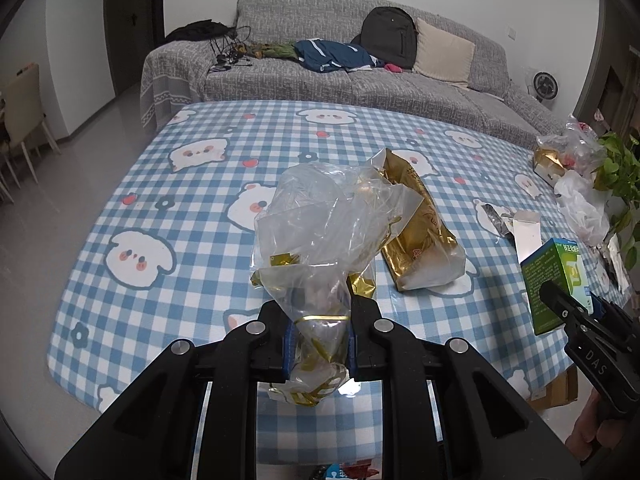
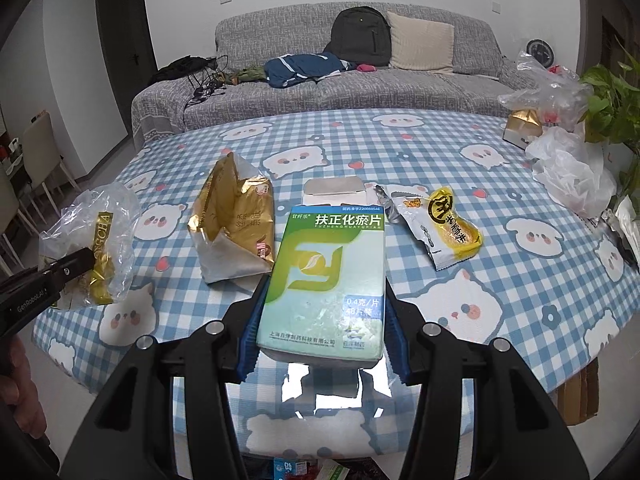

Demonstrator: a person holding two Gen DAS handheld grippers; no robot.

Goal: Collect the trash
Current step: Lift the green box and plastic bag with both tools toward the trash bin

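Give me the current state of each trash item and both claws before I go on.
Left claw: shut on the crumpled clear plastic bag with gold ribbon, lifted.
Right claw: shut on the green and white cardboard medicine box, lifted.
Torn gold foil packet: open, lying on the blue checked tablecloth.
Yellow and white snack wrapper: lying flat on the cloth.
Small white cardboard box: flap open.
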